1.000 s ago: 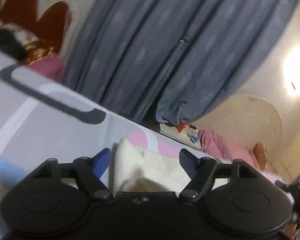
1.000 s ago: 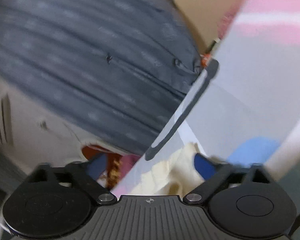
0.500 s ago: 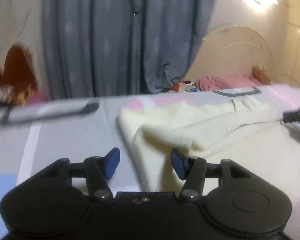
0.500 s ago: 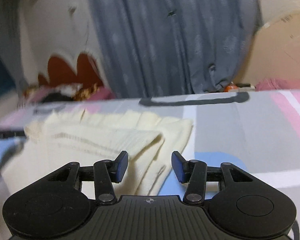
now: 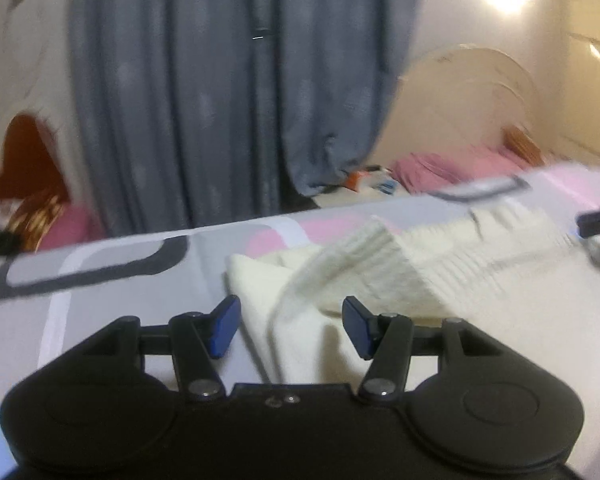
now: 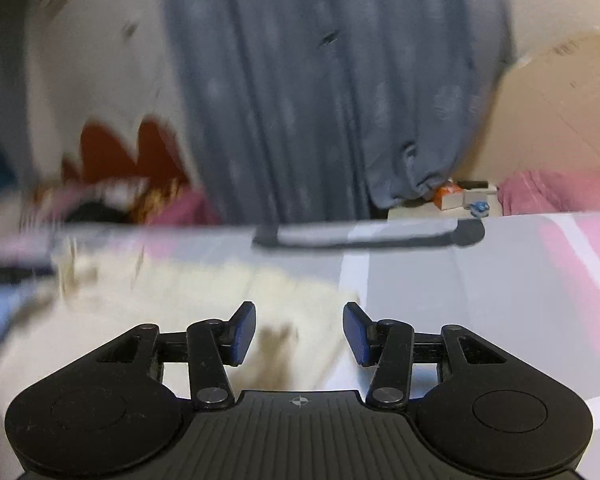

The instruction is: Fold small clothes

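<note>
A cream knitted garment (image 5: 412, 276) lies on the patterned bed sheet (image 5: 112, 280), with a sleeve or edge folded over its body. My left gripper (image 5: 291, 328) is open and empty, low over the garment's near left corner. The right gripper shows at the far right of the left wrist view (image 5: 598, 222). In the right wrist view the garment (image 6: 180, 312) is blurred; my right gripper (image 6: 299, 332) is open and empty over its right edge. The left gripper shows blurred at the far left of that view (image 6: 4, 276).
The sheet (image 6: 480, 292) has grey, pink, white and blue shapes. A grey curtain (image 5: 228, 92) hangs behind the bed. A low stand with small boxes (image 5: 364, 182) and a pink heap (image 5: 452, 166) lie beyond the far edge. A headboard (image 6: 560, 112) stands at right.
Both grippers levelled out from a steep tilt and now face across the bed. The garment lies flat with its fold over it; both grippers are off the cloth and opened slightly wider.
</note>
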{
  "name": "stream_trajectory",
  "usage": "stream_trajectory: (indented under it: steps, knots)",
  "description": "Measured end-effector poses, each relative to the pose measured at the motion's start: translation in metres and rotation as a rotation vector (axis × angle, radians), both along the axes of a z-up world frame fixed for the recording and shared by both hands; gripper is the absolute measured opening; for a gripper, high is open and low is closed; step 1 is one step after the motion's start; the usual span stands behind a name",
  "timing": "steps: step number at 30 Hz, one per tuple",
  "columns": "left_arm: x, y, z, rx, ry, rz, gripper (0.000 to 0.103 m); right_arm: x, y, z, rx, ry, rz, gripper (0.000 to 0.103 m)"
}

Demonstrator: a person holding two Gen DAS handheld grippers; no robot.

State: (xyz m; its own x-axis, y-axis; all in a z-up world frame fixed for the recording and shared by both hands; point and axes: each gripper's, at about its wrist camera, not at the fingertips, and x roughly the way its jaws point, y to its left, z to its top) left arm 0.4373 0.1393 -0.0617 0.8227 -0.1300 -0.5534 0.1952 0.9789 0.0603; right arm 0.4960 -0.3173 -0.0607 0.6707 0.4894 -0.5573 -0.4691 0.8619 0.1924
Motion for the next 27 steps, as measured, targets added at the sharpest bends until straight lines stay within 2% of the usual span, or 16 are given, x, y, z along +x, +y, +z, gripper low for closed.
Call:
stream_trajectory:
  steps: [4,6,8,10,11,13,15,20,21,22,23,24,27]
  knots:
    - [0.012,-0.020,-0.009,0.113,0.020,-0.034,0.055,-0.006,0.018,-0.012,-0.064,0.006,0.106,0.048]
    - [0.029,-0.026,-0.014,0.110,0.041,-0.002,0.057,0.005,0.037,-0.014,-0.114,-0.024,0.118,0.048]
    - [0.044,-0.023,-0.017,0.085,0.050,0.069,0.058,0.021,0.048,-0.016,-0.132,-0.054,0.047,0.048]
    - [0.050,-0.013,-0.015,-0.018,0.066,0.137,0.056,0.043,0.041,-0.017,-0.049,-0.022,-0.058,0.048]
    - [0.049,-0.009,-0.014,-0.043,0.055,0.147,0.055,0.049,0.032,-0.015,0.021,0.001,-0.101,0.048]
    - [0.047,-0.008,-0.013,-0.039,0.045,0.135,0.055,0.050,0.022,-0.010,0.095,0.000,-0.120,0.048]
    - [0.045,-0.010,-0.016,-0.019,0.048,0.105,0.051,0.047,0.020,-0.012,0.106,0.006,-0.077,0.048]
    - [0.051,-0.016,-0.025,-0.013,0.080,0.111,0.029,0.054,0.030,-0.031,0.090,0.072,-0.031,0.047]
    - [0.052,-0.019,-0.025,-0.001,0.076,0.109,0.024,0.053,0.033,-0.032,0.078,0.072,-0.029,0.033]
    - [0.053,-0.022,-0.026,0.003,0.076,0.099,0.008,0.053,0.039,-0.035,0.054,0.068,-0.028,0.028]
    - [0.052,-0.025,-0.026,0.012,0.068,0.091,0.003,0.051,0.044,-0.036,0.032,0.058,-0.031,0.013]
    - [0.049,-0.026,-0.025,0.019,0.046,0.090,0.003,0.049,0.048,-0.035,0.012,0.044,-0.029,0.002]
    - [0.038,-0.022,-0.016,-0.021,-0.048,0.111,0.003,0.037,0.051,-0.028,-0.026,-0.024,-0.043,0.002]
